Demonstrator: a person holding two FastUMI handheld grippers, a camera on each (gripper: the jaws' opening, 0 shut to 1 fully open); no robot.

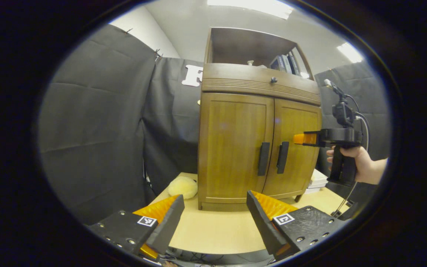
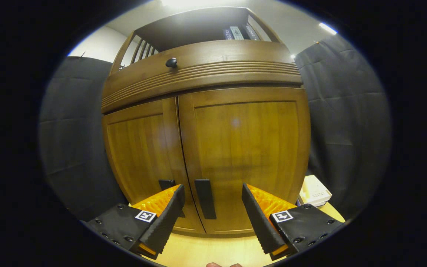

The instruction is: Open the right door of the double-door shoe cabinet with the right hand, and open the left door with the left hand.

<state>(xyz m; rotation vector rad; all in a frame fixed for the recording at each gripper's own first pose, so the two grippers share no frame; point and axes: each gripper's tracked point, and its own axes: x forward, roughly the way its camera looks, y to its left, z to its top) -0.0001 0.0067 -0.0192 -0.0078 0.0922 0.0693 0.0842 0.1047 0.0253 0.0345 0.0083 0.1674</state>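
A brown wooden double-door shoe cabinet (image 1: 258, 148) is placed upright on a pale wooden table (image 1: 217, 230), in front of the black cloth wall. Both doors are seen closed in both views. The left door (image 1: 234, 148) and the right door (image 1: 293, 152) each carry a dark vertical bar handle, and the two handles stand just beside each other at the middle seam: the left handle (image 1: 263, 158) and the right handle (image 1: 282, 157). Above the doors a ribbed drawer front with a small dark round knob (image 1: 273, 79) is seen, and above it an open shelf with some books (image 1: 285, 63).

In the left gripper view, the left gripper (image 1: 213, 218) is held low over the table, well apart from the cabinet, with its jaws spread wide and nothing between them. In the same view the right gripper (image 1: 299, 138) is held by a hand (image 1: 358, 163) in front of the right door, near its upper part. In the right gripper view, the right gripper (image 2: 211, 211) is near the doors, its jaws are spread, and the right handle (image 2: 205, 198) is seen between the fingers but is not pressed by them.

A soft pale yellow round object (image 1: 182, 186) lies on the table just beside the cabinet's left side. A white flat box (image 2: 314, 191) lies on the table at the cabinet's right side.
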